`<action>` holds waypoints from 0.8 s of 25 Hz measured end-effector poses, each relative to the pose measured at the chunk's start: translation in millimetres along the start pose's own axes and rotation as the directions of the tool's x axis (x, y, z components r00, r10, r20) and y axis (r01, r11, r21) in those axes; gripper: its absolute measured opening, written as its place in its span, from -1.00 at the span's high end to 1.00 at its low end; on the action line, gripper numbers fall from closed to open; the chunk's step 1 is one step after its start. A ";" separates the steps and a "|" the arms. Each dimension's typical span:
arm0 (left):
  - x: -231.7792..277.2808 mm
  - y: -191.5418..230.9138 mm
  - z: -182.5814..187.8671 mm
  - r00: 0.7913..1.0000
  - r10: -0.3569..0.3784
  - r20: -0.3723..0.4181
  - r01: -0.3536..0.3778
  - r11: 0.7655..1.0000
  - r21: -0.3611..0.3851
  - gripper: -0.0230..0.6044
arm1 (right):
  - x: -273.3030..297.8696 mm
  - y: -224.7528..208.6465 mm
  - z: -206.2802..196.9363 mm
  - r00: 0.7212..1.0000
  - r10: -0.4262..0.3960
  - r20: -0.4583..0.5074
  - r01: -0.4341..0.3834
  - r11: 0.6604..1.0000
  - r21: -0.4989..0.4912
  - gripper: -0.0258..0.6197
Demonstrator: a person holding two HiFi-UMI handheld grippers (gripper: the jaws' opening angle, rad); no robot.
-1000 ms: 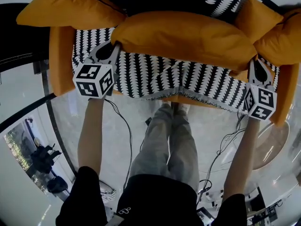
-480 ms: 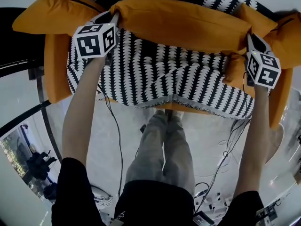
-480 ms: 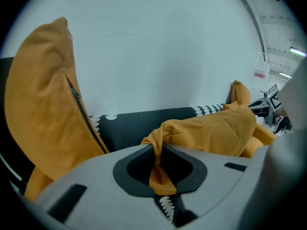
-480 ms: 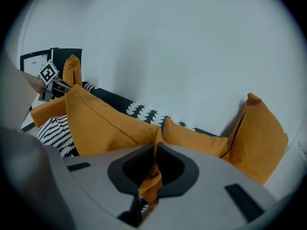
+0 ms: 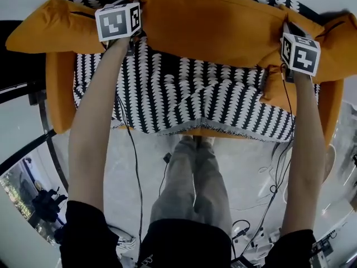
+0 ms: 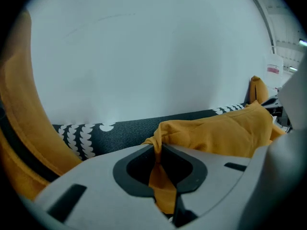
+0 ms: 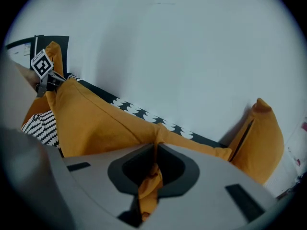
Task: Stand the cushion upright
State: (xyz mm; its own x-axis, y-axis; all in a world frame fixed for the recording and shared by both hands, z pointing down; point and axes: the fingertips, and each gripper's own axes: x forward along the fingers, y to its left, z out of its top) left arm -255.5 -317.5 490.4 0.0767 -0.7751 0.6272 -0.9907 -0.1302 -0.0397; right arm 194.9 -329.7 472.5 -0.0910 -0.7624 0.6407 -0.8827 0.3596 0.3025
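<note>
Left hand-held gripper (image 6: 157, 147): jaws nearly closed, pinching a fold of orange fabric at the left corner of the cushion (image 5: 212, 24). A second orange cushion (image 5: 47, 27) lies on the left arm of the sofa (image 5: 184, 94).

Cushion: long, orange, stretched across the rear of the black-and-white patterned seat in front of the backrest. It is held at both end corners, with the white wall (image 6: 144, 56) behind it.

Right hand-held gripper (image 7: 154, 150): jaws closed tight on the cushion's right corner, fabric bunched between them. A third orange cushion (image 5: 334, 43) sits just beside it at the right arm.
</note>
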 end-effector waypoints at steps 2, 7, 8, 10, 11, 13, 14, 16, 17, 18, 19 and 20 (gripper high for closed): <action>2.1 -1.1 1.9 1.000 0.008 0.010 -0.008 1.000 -0.007 0.80 | 1.8 -1.5 -0.6 1.000 -0.010 0.001 0.010 1.000 0.002 0.85; -6.5 0.1 -2.6 1.000 0.000 0.014 0.000 1.000 0.000 0.78 | -5.0 -10.6 -9.6 1.000 -0.018 0.019 0.017 0.999 0.029 0.85; -14.8 3.5 0.2 1.000 0.000 0.019 0.000 1.000 0.001 0.76 | -10.2 -12.1 -8.1 1.000 -0.014 0.026 0.013 0.999 0.036 0.84; -34.9 7.5 6.0 0.999 -0.022 0.036 0.023 1.000 -0.021 0.65 | -24.5 -16.3 -3.1 0.999 0.002 0.047 -0.004 0.998 0.061 0.75; -45.5 6.8 7.4 0.998 -0.040 0.047 0.042 0.998 -0.039 0.54 | -33.5 -19.4 -0.6 0.998 0.008 0.060 -0.013 0.997 0.080 0.65; -67.0 4.0 13.2 0.994 -0.059 0.088 0.066 0.995 -0.075 0.50 | -53.3 -27.4 6.8 0.996 0.013 0.089 -0.024 0.992 0.120 0.49; -78.3 2.5 18.2 0.991 -0.060 0.120 0.071 0.993 -0.093 0.50 | -63.0 -30.0 12.2 0.993 0.012 0.114 -0.028 0.991 0.134 0.47; -102.8 -6.2 22.0 0.981 -0.069 0.180 0.092 0.988 -0.127 0.50 | -82.0 -26.0 16.9 0.986 0.018 0.163 -0.042 0.989 0.145 0.47; -116.3 -14.8 20.2 0.976 -0.081 0.202 0.111 0.984 -0.137 0.50 | -92.3 -20.1 15.4 0.984 0.027 0.177 -0.054 0.988 0.146 0.48; -131.0 -25.8 18.6 0.970 -0.099 0.221 0.132 0.981 -0.141 0.50 | -103.9 -13.3 14.1 0.981 0.041 0.188 -0.070 0.986 0.150 0.48; -146.9 -38.7 18.0 0.963 -0.120 0.241 0.156 0.978 -0.136 0.50 | -117.1 -6.5 14.0 0.978 0.057 0.202 -0.090 0.983 0.160 0.50; -163.9 -52.6 18.4 0.954 -0.143 0.262 0.181 0.975 -0.126 0.51 | -132.1 0.4 15.1 0.973 0.075 0.220 -0.116 0.977 0.177 0.61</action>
State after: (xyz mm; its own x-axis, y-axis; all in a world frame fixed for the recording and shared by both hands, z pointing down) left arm -213.9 -195.0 375.4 0.2444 -0.8829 0.4009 -0.9666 -0.1893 0.1725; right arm 199.6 -237.0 377.3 -0.2563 -0.8329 0.4905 -0.9339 0.3443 0.0967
